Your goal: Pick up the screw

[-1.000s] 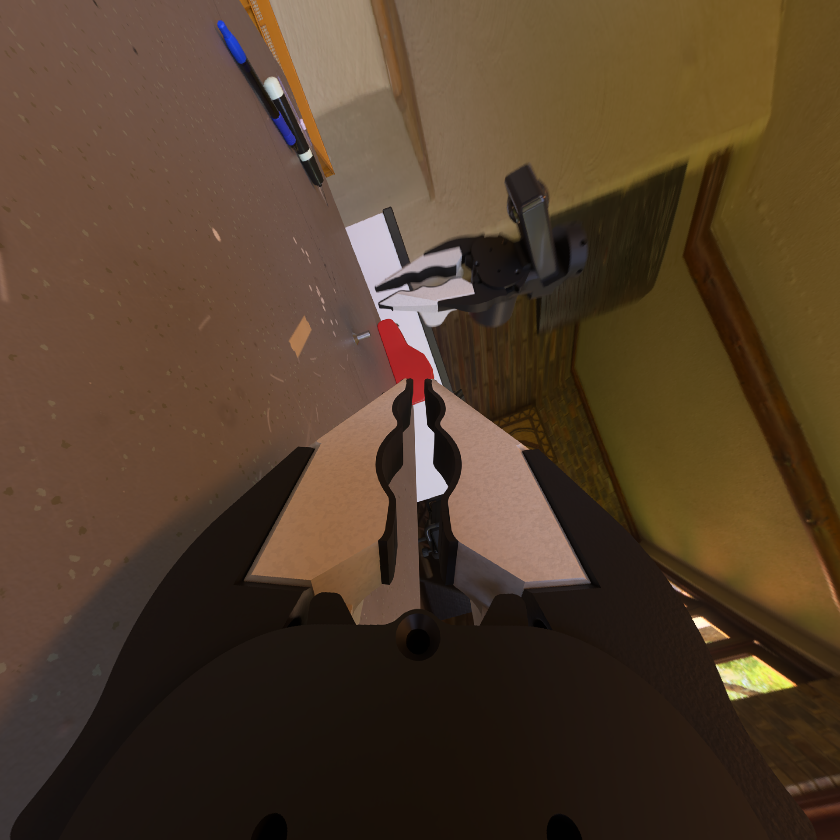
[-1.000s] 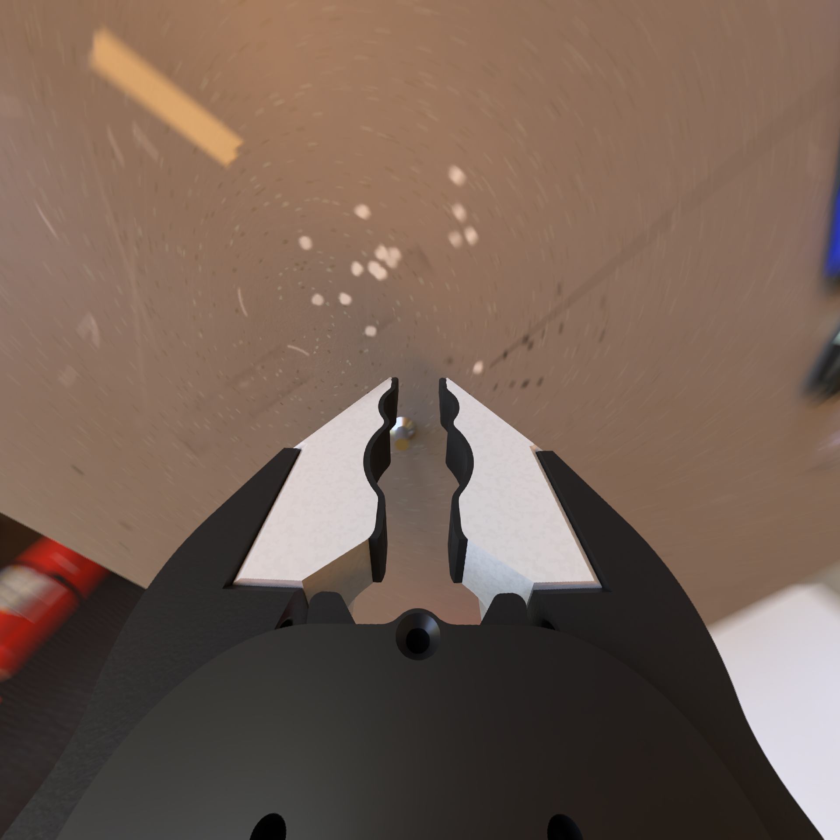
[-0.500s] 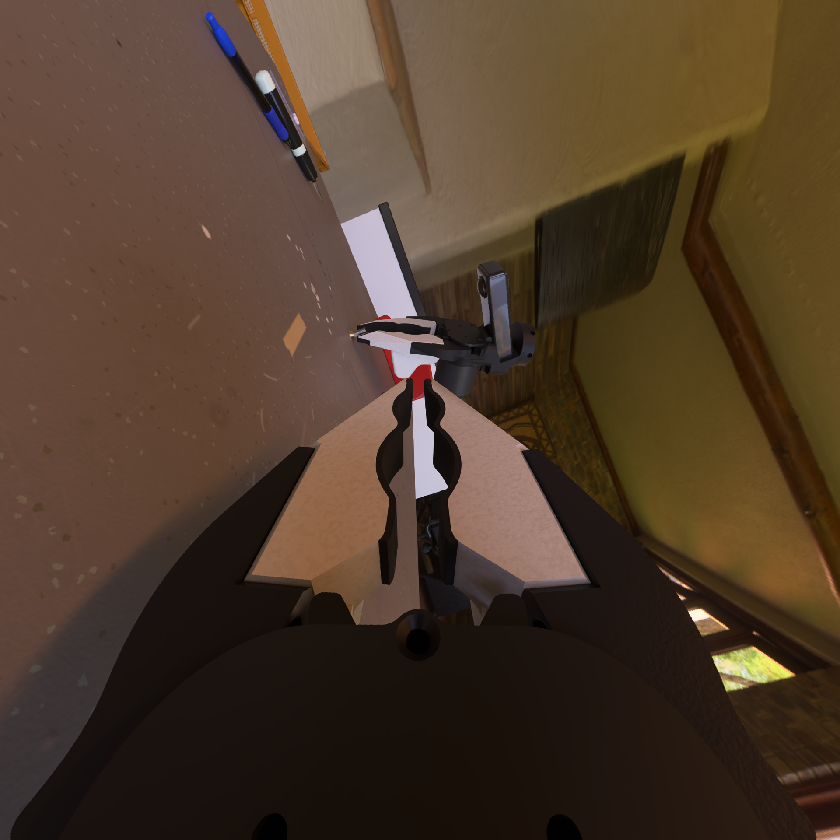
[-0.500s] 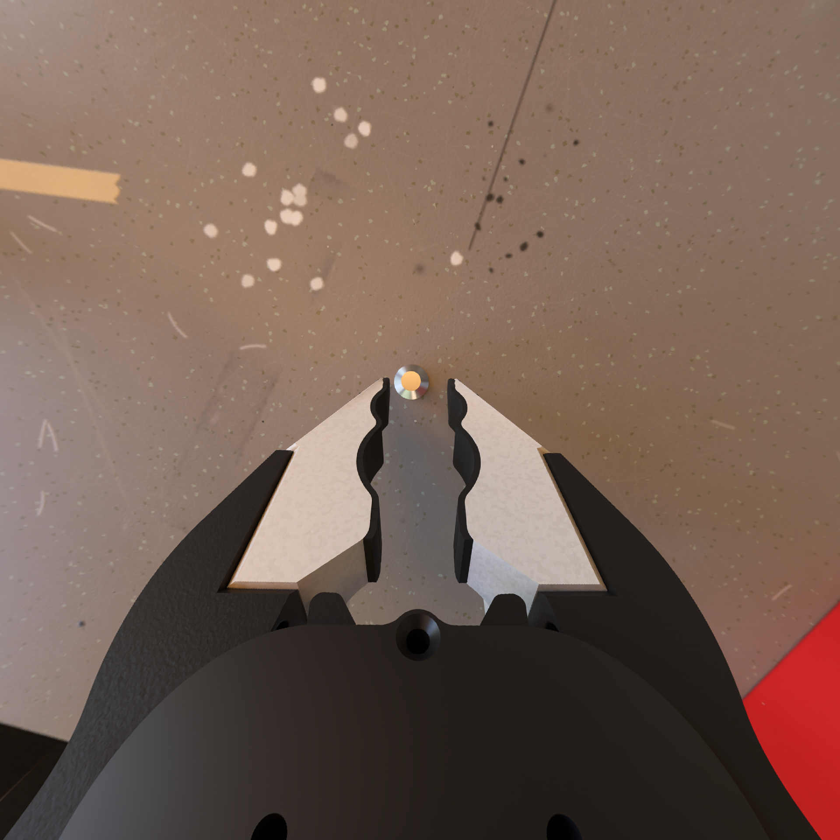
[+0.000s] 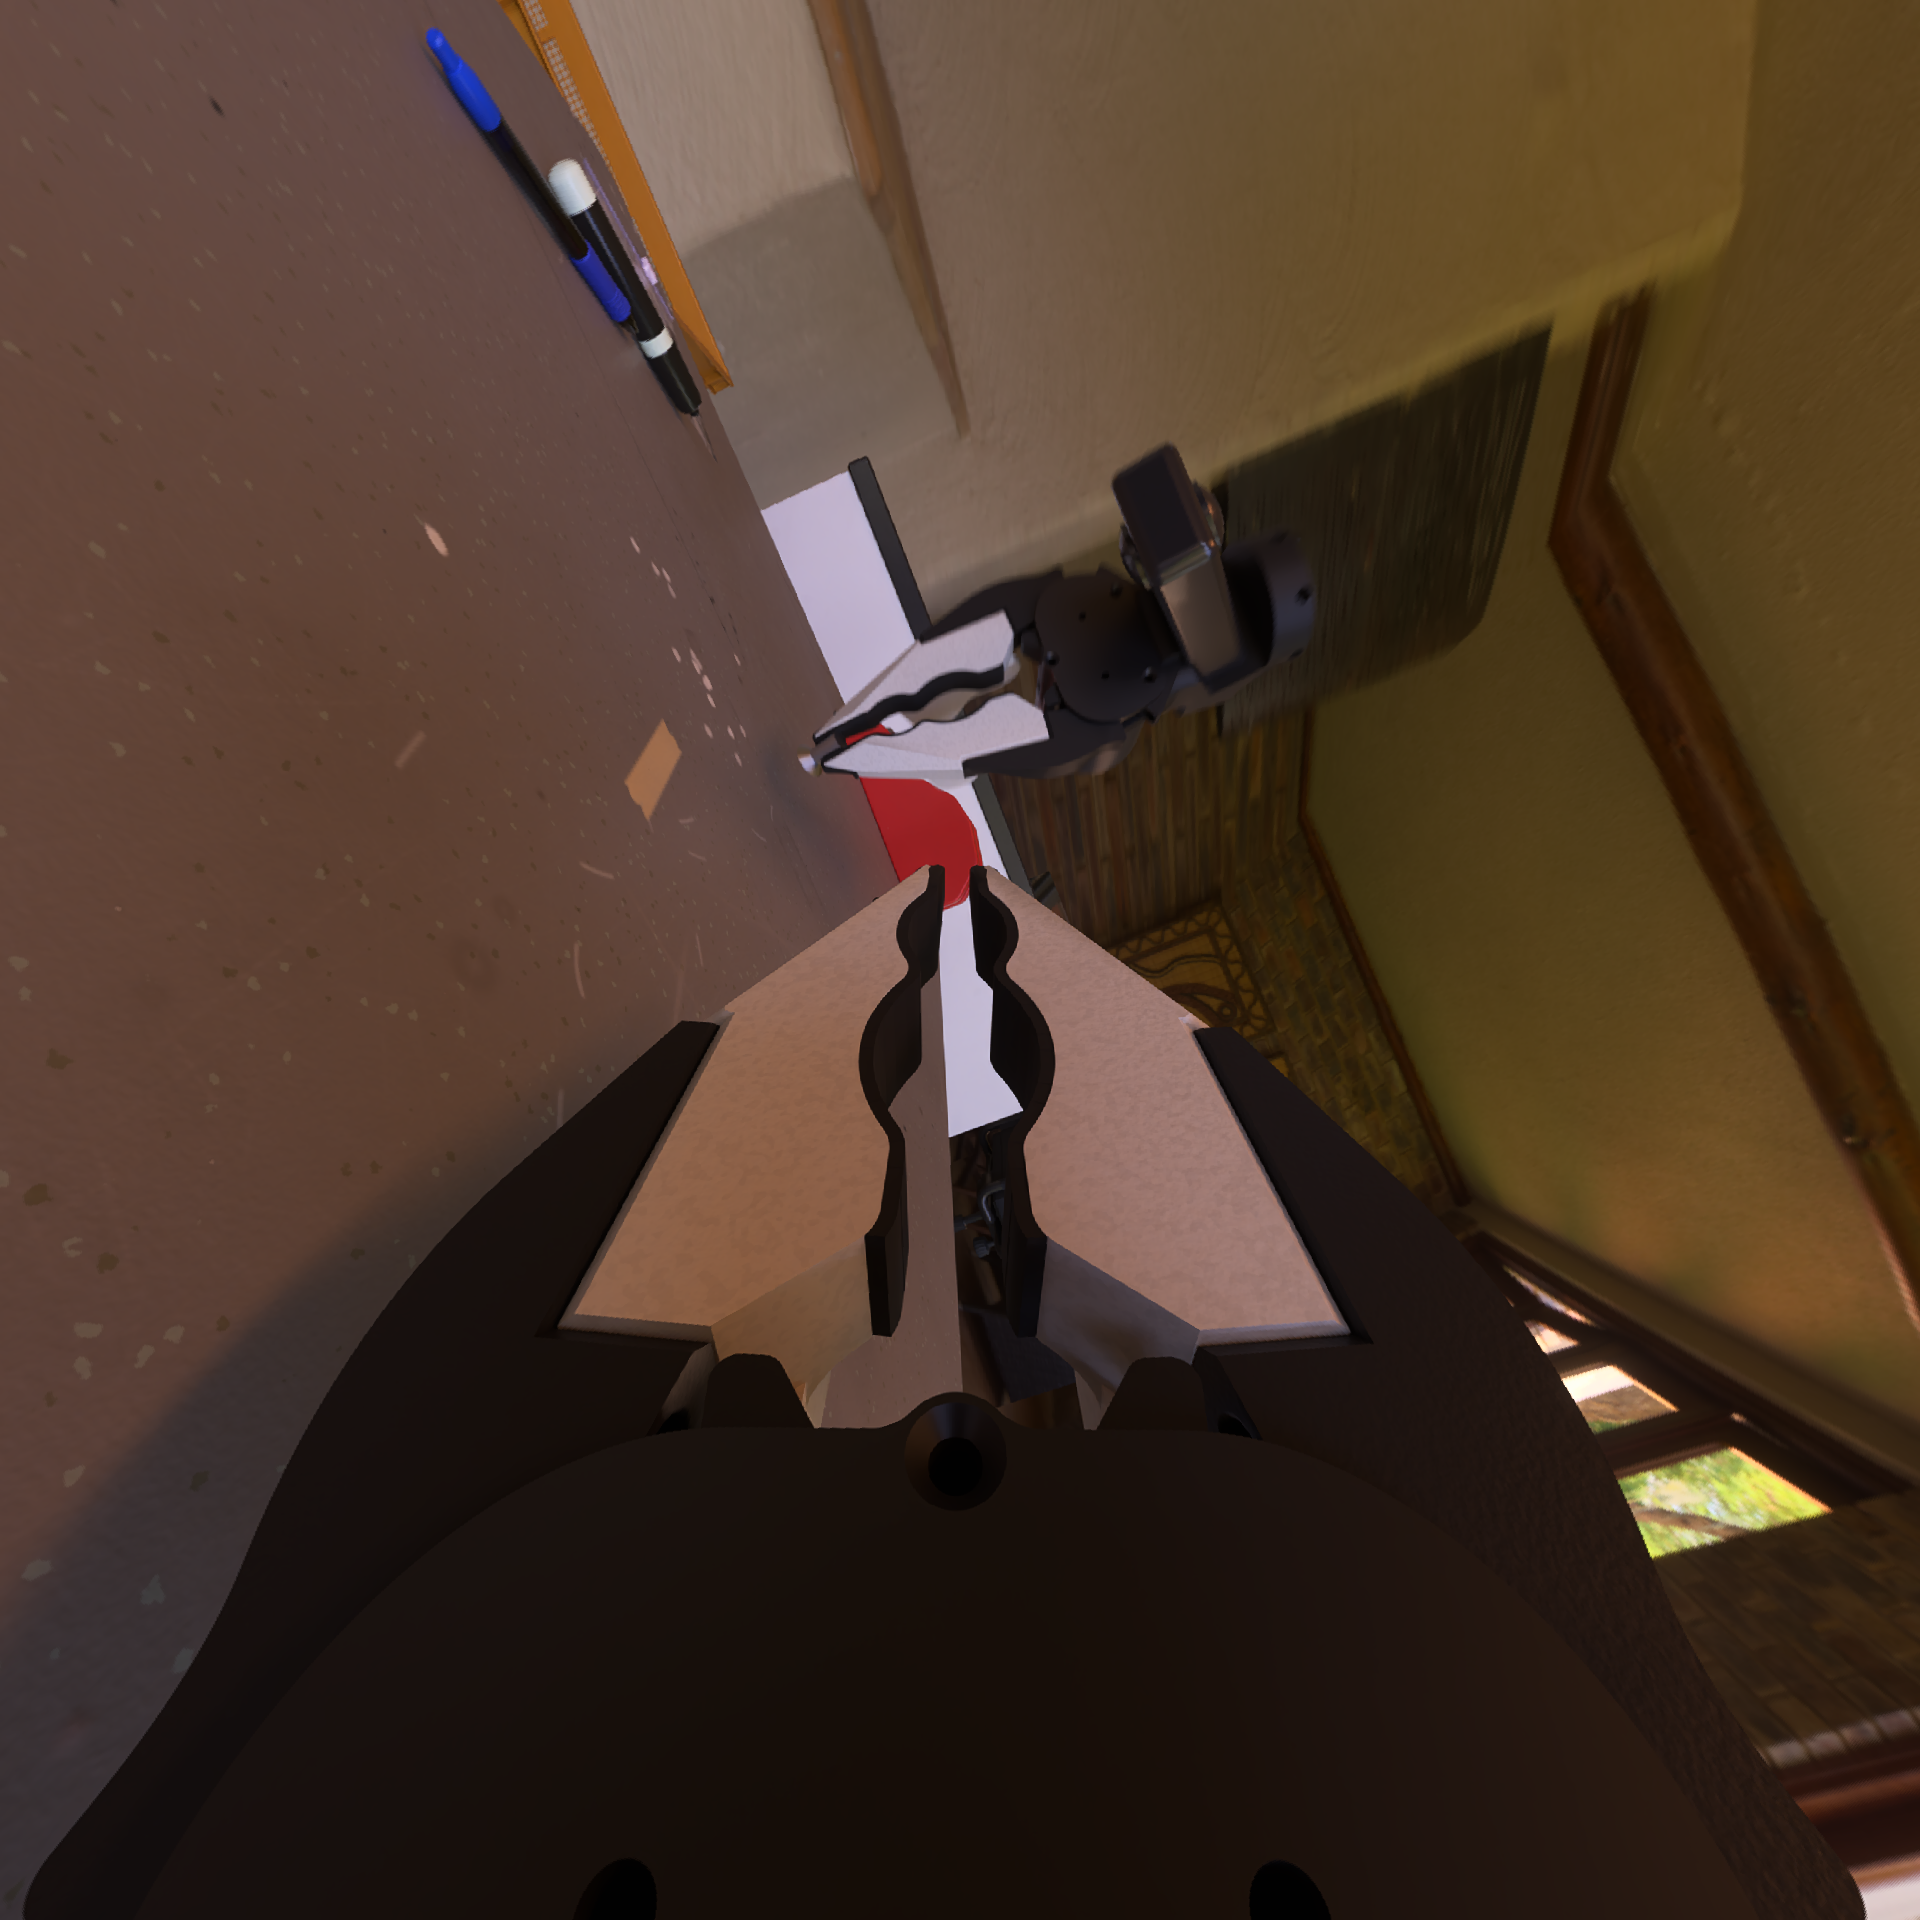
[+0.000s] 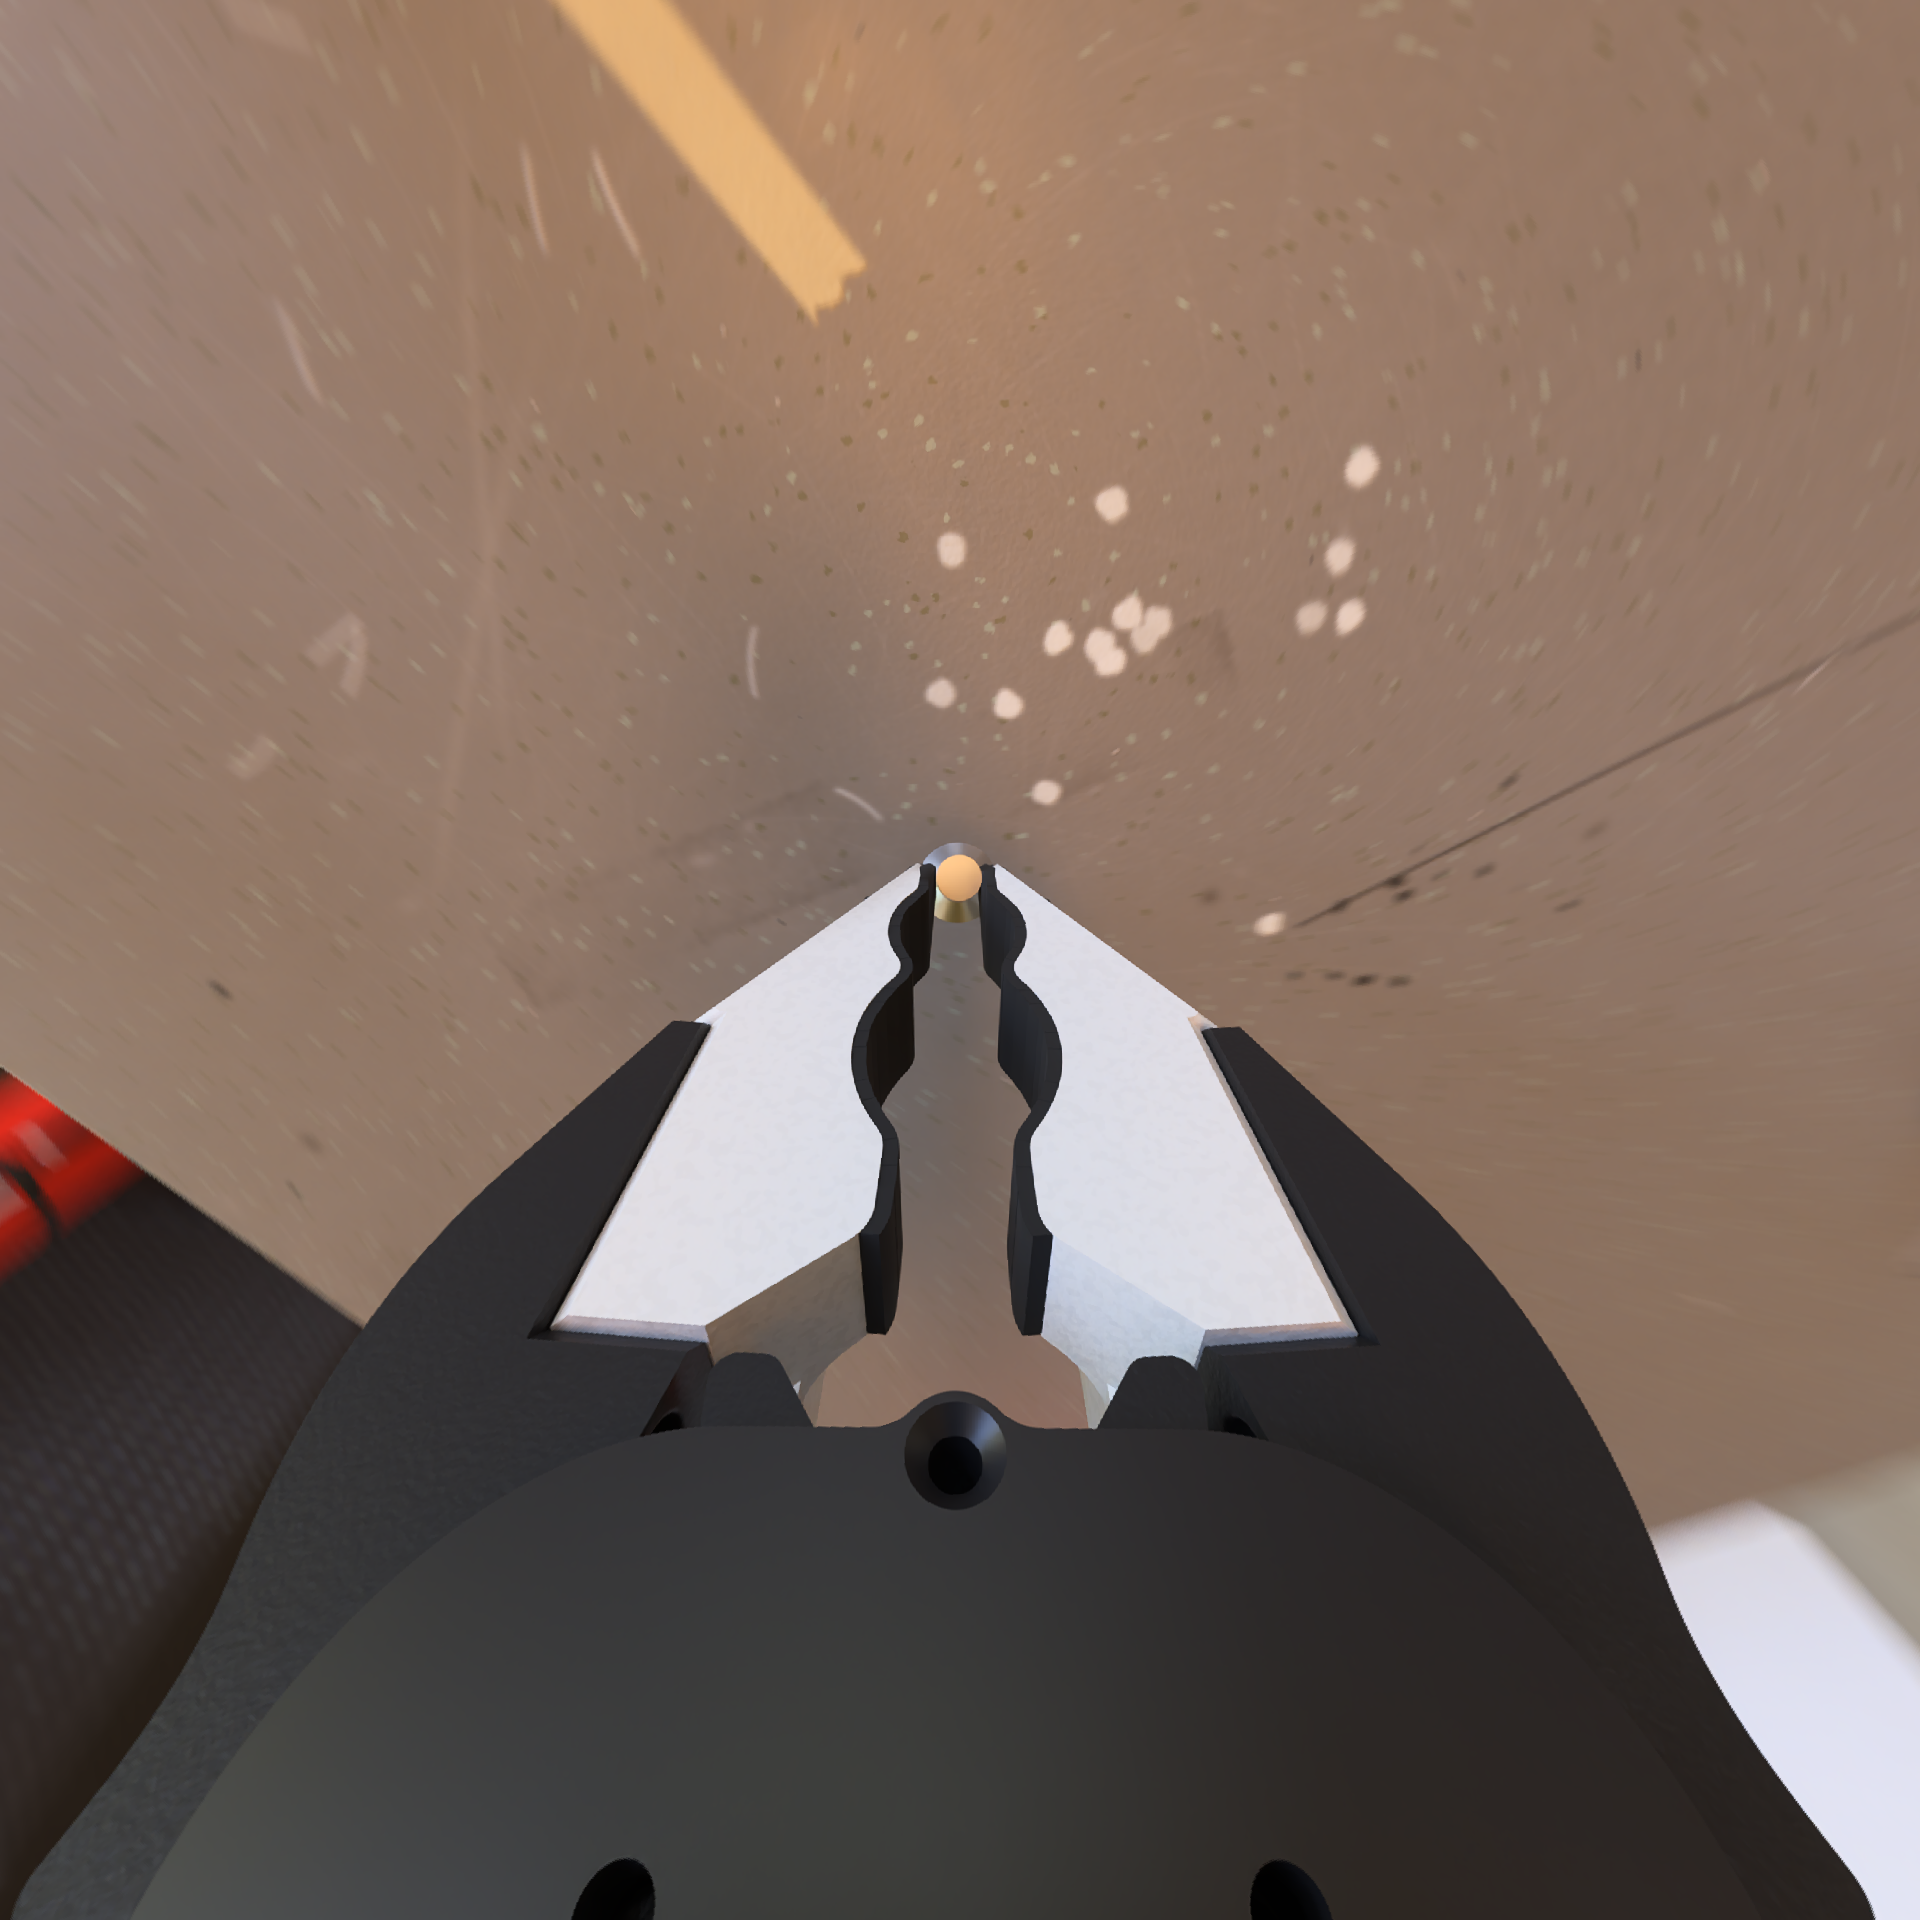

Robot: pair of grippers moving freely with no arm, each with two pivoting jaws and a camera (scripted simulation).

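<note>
The screw (image 6: pixel 957 881) is small and metallic with a round head. It sits pinched between the tips of my right gripper (image 6: pixel 957 871), close over the speckled brown table (image 6: pixel 416 520). In the left wrist view the right gripper (image 5: pixel 826 756) is tilted towards the table (image 5: pixel 312 727), with the screw (image 5: pixel 807 764) poking out of its tips just off the surface. My left gripper (image 5: pixel 958 878) is shut and empty. It hangs beside the table's edge, a short way from the right gripper.
A blue pen (image 5: pixel 468 88), a black marker (image 5: pixel 623 281) and an orange ruler (image 5: pixel 623 177) lie at the table's far end. A tan tape strip (image 6: pixel 717 156) is stuck near the screw's spot. A white and red board (image 5: pixel 842 582) runs along the table edge. A red object (image 6: pixel 52 1164) lies below.
My right gripper closed its open fingers on the screw, then tilted and drew back from the table with it. My left gripper stayed shut and almost still.
</note>
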